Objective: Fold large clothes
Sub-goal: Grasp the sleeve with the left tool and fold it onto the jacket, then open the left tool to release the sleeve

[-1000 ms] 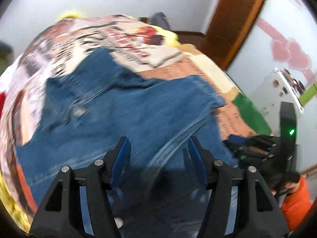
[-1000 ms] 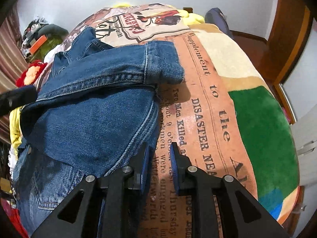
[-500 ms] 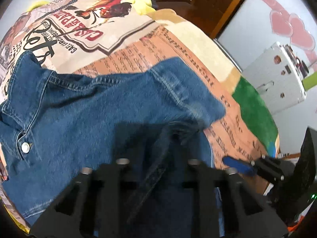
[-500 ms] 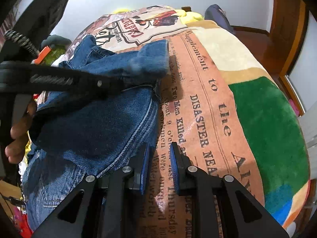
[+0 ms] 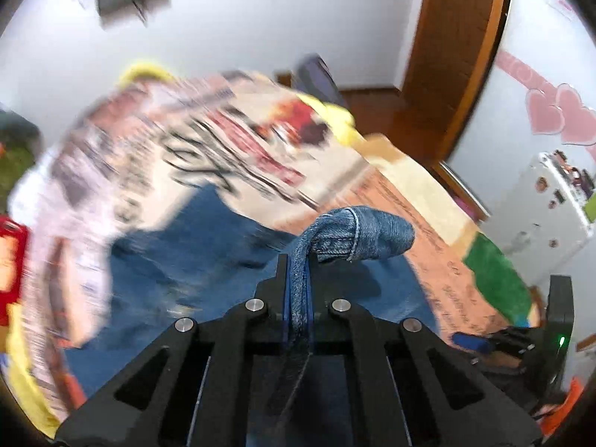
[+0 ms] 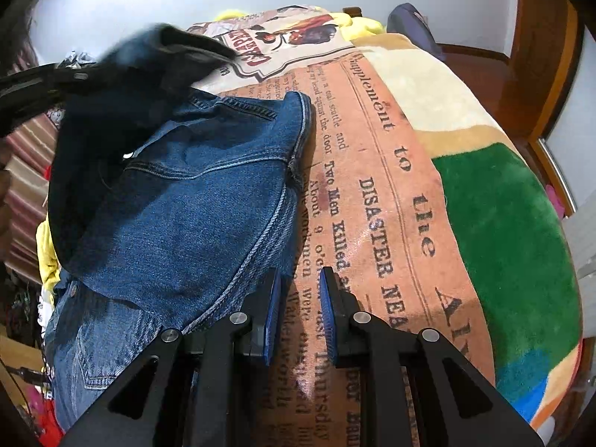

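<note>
A blue denim jacket (image 6: 193, 205) lies spread on a printed blanket (image 6: 391, 186) over a bed. My left gripper (image 5: 296, 257) is shut on the jacket's sleeve cuff (image 5: 365, 236) and holds it raised above the jacket body; the cuff curls over to the right of the fingers. In the right wrist view that lifted sleeve (image 6: 149, 59) is a dark blur at the upper left. My right gripper (image 6: 298, 279) hovers low over the blanket beside the jacket's side seam, its jaws a narrow gap apart with only blanket showing between them.
A white cabinet (image 5: 540, 205) and a wooden door frame (image 5: 458, 56) stand to the right of the bed. Yellow and red cloth (image 6: 46, 246) lies piled at the bed's left side. A green patch of blanket (image 6: 503, 223) is bare.
My left gripper came down on the sleeve, closed on its cuff and lifted it up off the jacket. The right gripper stayed where it was.
</note>
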Motion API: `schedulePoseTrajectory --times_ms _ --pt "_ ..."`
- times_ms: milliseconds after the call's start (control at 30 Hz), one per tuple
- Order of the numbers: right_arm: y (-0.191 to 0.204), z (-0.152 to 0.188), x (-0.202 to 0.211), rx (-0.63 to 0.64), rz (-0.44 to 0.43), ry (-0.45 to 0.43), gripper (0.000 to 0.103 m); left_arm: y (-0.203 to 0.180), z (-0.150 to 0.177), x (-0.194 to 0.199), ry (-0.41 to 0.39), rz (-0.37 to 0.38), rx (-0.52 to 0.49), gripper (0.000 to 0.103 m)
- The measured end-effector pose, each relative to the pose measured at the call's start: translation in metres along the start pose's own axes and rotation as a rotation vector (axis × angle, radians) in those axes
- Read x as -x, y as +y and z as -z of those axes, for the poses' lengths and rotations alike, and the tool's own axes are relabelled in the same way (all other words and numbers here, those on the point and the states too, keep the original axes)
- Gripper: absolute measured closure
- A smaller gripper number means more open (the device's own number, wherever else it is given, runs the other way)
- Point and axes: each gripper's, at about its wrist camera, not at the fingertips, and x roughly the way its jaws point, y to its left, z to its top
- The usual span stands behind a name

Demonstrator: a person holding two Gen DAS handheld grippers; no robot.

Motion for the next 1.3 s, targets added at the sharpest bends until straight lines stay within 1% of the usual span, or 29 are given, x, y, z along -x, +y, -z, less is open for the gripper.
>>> schedulePoseTrajectory --times_ms 100,167,233,333,433,500,633,767,833,900,967,1000,1033,1067,1100,1133,1200,1233,1300 --pt "0.0 0.0 -0.001 0.004 0.002 -0.006 0.086 0.025 0.01 0.031 -0.051 -0.039 0.024 0.098" --pt "0.0 0.0 -0.001 0.005 0.001 -0.009 0.086 0.043 0.02 0.041 -0.066 -0.05 0.063 0.098" --pt "0.0 0.0 -0.001 0.003 0.002 -0.009 0.086 0.06 0.033 0.048 -0.064 -0.061 0.106 0.098" --pt "0.001 0.0 -0.001 0.005 0.012 -0.006 0.086 0.083 0.057 0.056 -0.045 -0.084 0.16 0.098" --pt "0.003 0.0 -0.001 0.018 0.017 -0.004 0.086 0.101 0.084 0.063 -0.037 -0.148 0.195 0.098" --pt "0.004 0.0 -0.002 0.022 0.018 -0.002 0.086 0.111 0.101 0.066 -0.026 -0.168 0.218 0.098" --pt "0.005 -0.003 -0.002 0.027 0.027 0.016 0.086 0.134 0.134 0.063 0.029 -0.185 0.284 0.098" --pt "0.006 -0.011 -0.002 0.025 0.056 0.042 0.086 0.155 0.158 0.059 0.088 -0.145 0.374 0.098" --pt "0.004 -0.016 0.002 0.024 0.087 0.04 0.086 0.156 0.161 0.06 0.097 -0.161 0.368 0.098" --pt "0.002 -0.022 0.009 0.019 0.088 0.017 0.086 0.154 0.159 0.062 0.102 -0.182 0.338 0.097" --pt "0.002 -0.03 0.016 0.009 0.078 -0.002 0.086 0.152 0.153 0.064 0.106 -0.172 0.328 0.091" --pt "0.003 -0.034 0.018 0.01 0.075 -0.009 0.086 0.151 0.149 0.065 0.105 -0.149 0.332 0.082" --pt "0.005 -0.038 0.021 0.014 0.073 -0.016 0.086 0.151 0.144 0.066 0.098 -0.129 0.337 0.067" --pt "0.007 -0.043 0.023 0.021 0.07 -0.025 0.086 0.15 0.138 0.069 0.076 -0.111 0.347 0.058" --pt "0.011 -0.047 0.026 0.029 0.064 -0.034 0.086 0.149 0.131 0.073 0.038 -0.104 0.359 0.041" --pt "0.015 -0.052 0.027 0.04 0.056 -0.043 0.086 0.149 0.126 0.076 0.013 -0.109 0.369 0.026" --pt "0.026 -0.059 0.028 0.066 0.044 -0.054 0.086 0.146 0.111 0.077 -0.031 -0.13 0.386 0.017" --pt "0.033 -0.062 0.028 0.082 0.036 -0.059 0.086 0.145 0.105 0.074 -0.036 -0.131 0.388 0.017" --pt "0.048 -0.065 0.024 0.111 0.015 -0.057 0.086 0.142 0.093 0.061 -0.012 -0.109 0.384 0.017"
